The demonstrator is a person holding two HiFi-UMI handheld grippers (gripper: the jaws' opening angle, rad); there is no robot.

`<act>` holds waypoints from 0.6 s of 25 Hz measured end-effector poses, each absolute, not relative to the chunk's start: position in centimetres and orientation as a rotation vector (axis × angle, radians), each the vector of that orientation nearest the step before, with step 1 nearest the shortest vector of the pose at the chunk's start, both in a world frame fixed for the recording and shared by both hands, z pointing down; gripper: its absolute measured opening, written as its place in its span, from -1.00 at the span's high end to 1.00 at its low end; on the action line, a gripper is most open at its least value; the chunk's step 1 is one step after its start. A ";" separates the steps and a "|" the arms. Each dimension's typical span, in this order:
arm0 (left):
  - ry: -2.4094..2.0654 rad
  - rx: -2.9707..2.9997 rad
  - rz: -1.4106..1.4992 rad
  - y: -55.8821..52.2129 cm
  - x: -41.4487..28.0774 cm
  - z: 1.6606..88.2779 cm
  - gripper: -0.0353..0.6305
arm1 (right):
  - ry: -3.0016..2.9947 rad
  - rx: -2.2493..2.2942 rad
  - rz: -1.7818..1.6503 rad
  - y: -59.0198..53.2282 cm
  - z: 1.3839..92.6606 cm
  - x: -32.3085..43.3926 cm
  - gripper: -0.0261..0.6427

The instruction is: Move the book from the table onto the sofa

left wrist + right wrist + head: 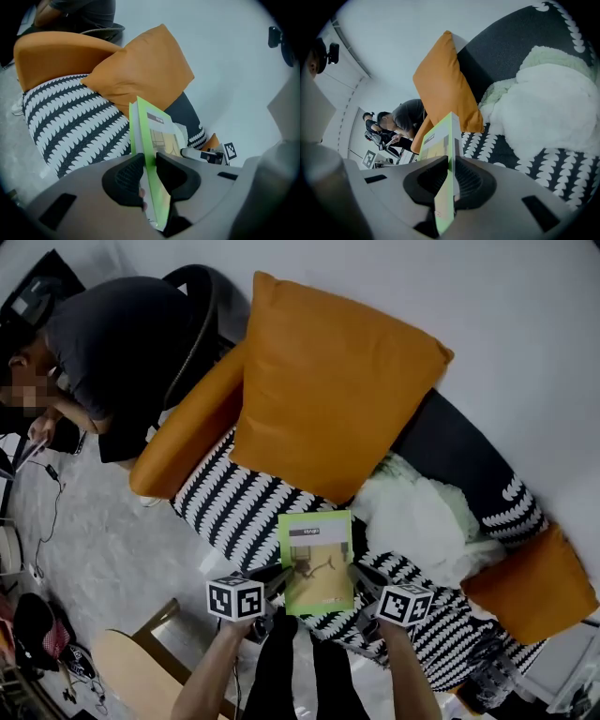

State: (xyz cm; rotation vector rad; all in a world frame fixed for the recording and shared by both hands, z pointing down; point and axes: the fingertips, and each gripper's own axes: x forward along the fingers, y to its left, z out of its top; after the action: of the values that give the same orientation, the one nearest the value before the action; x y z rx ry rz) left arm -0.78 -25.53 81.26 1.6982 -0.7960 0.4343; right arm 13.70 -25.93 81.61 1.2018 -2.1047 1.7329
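A thin green book (317, 562) hangs over the black-and-white patterned sofa seat (244, 502), held flat between both grippers. My left gripper (274, 585) is shut on the book's left edge (145, 154), and its pads press the cover from both sides. At the other edge (446, 154), my right gripper (364, 579) is shut on the book (440, 140) in the same way. The book (161, 136) stands edge-on in both gripper views. The right gripper's marker cube (229, 151) shows beyond it in the left gripper view.
A big orange cushion (328, 381) leans on the sofa back, with an orange armrest (187, 427) at the left and a second orange cushion (530, 582) at the right. A white fluffy blanket (427, 517) lies on the seat. A person (103, 352) sits beyond the sofa. A wooden table edge (141, 662) is at lower left.
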 end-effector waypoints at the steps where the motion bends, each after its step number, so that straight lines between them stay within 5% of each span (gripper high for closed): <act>1: -0.797 1.696 0.434 -25.5 -0.7 81.9 0.60 | -2.097 1.197 1.735 -26.0 82.3 13.7 0.73; 15: -0.849 1.655 0.472 -25.4 -2.3 86.0 0.60 | -2.012 1.223 1.724 -25.7 86.0 14.6 0.73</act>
State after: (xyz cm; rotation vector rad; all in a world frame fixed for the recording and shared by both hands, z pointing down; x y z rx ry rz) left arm -2.33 -25.43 86.02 1.6547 -0.8486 0.4717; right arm 14.58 -25.74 86.00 1.2232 -2.0121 1.7239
